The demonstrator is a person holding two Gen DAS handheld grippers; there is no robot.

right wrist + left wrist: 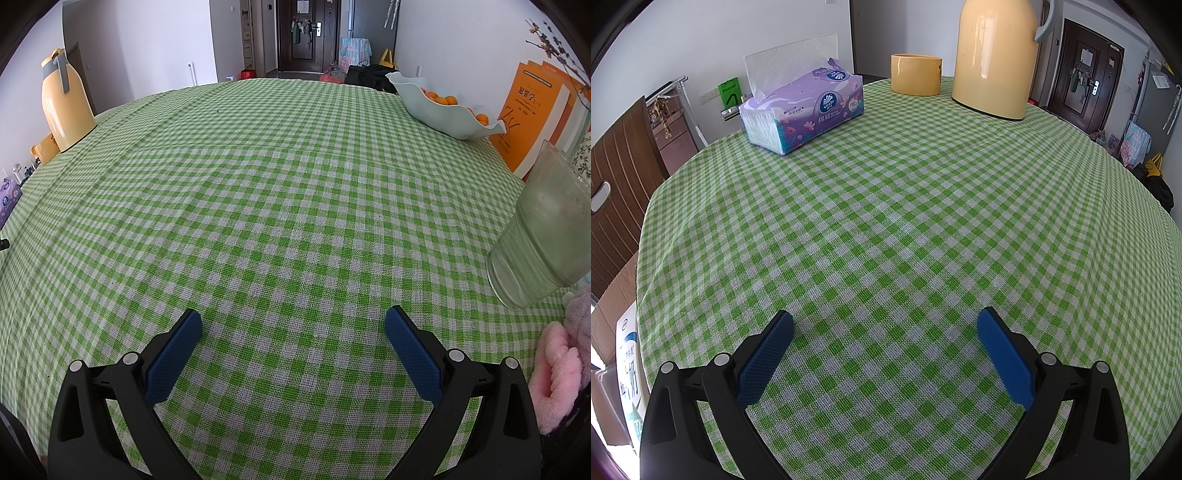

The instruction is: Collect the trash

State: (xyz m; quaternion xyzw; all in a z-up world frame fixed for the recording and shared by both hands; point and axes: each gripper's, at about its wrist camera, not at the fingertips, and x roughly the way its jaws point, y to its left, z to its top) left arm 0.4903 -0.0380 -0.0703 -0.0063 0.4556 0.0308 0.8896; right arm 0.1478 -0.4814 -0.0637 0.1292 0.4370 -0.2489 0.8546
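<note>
Over the table (886, 206) with its green-and-white checked cloth, through the left wrist camera, we see the left gripper (885, 325) with its blue-padded fingers (764, 363) spread wide, holding nothing, only bare cloth between them. At the far left stands a purple tissue pack (805, 116) with a white sheet sticking up from its slot. Farther back sits a short yellow cup (916, 74), and just beside it, to the right, a tall yellow thermos jug (995, 55) with a grey handle. We find no trash on the cloth from this side

From the right wrist camera, the right gripper (293, 325) is likewise spread apart and empty above the cloth. To the right stands a clear glass (543, 232) of pale greenish liquid, with something pink and fluffy (557, 373) near it at the table's edge. Beyond them we see a pale wavy bowl (439, 107) of oranges (439, 99) and upright orange books (532, 118). The jug shows again at far left. No trash is visible here either
</note>
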